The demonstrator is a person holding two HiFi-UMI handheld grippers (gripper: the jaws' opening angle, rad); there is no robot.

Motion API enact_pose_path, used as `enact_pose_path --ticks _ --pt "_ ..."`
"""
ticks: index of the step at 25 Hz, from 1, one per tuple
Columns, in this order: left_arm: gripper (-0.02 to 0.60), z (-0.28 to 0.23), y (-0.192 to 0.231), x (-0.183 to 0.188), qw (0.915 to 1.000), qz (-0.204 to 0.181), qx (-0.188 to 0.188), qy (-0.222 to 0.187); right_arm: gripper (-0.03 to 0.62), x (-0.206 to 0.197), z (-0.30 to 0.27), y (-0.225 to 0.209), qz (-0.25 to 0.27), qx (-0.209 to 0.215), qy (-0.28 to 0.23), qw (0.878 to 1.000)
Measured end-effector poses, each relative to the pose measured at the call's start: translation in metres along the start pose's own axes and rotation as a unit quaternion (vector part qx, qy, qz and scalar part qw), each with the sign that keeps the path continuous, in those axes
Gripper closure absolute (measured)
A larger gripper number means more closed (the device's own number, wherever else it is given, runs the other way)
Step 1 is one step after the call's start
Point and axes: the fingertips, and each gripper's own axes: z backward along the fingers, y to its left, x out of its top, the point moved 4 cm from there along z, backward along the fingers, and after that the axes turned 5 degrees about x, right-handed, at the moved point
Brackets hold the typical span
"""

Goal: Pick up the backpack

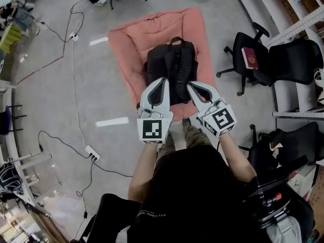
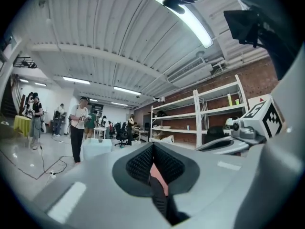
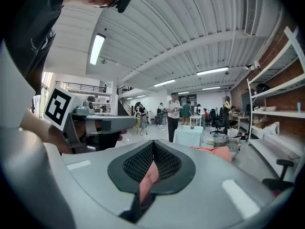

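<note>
Backpack (image 1: 172, 67) lies on pink mat (image 1: 129, 49), mid-floor. Left gripper (image 1: 162, 81) and right gripper (image 1: 191, 85) both closed, empty, above its near end. Open floor (image 1: 55, 105) left; office chairs (image 1: 255, 59) right

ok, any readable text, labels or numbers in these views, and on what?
Nothing reads cleanly.
Light print on the back of the person's dark shirt: upside down, blurred, unreadable.
Cover mark on the red book on the office chair: too small to read.
Marker cube on the left gripper and marker cube on the right gripper: square patterns only, no words.
</note>
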Motion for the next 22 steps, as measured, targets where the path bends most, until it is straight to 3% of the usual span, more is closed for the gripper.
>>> enact_pose_path --ticks 4,8,11,18,22 --pt "0.580 -0.026 0.004 -0.012 0.9996 0.016 0.003 0.021 0.582 -0.006 -0.014 -0.027 -0.014 -0.001 -0.002 1.000" --pt "0.580 -0.056 0.002 -0.037 0.9936 0.073 0.001 0.087 0.582 -0.022 -0.031 -0.064 -0.029 0.017 0.003 0.999" --pt "0.580 -0.077 0.001 -0.056 0.9905 0.057 -0.003 0.125 0.582 -0.045 -0.040 -0.094 -0.050 0.027 0.008 0.998" --pt "0.578 -0.114 0.016 -0.133 0.9676 0.127 0.002 0.218 0.555 -0.125 -0.064 -0.168 -0.085 0.035 0.067 0.993" --pt "0.574 -0.123 0.021 -0.182 0.9600 0.127 0.007 0.250 0.529 -0.170 -0.071 -0.195 -0.089 0.034 0.126 0.987"
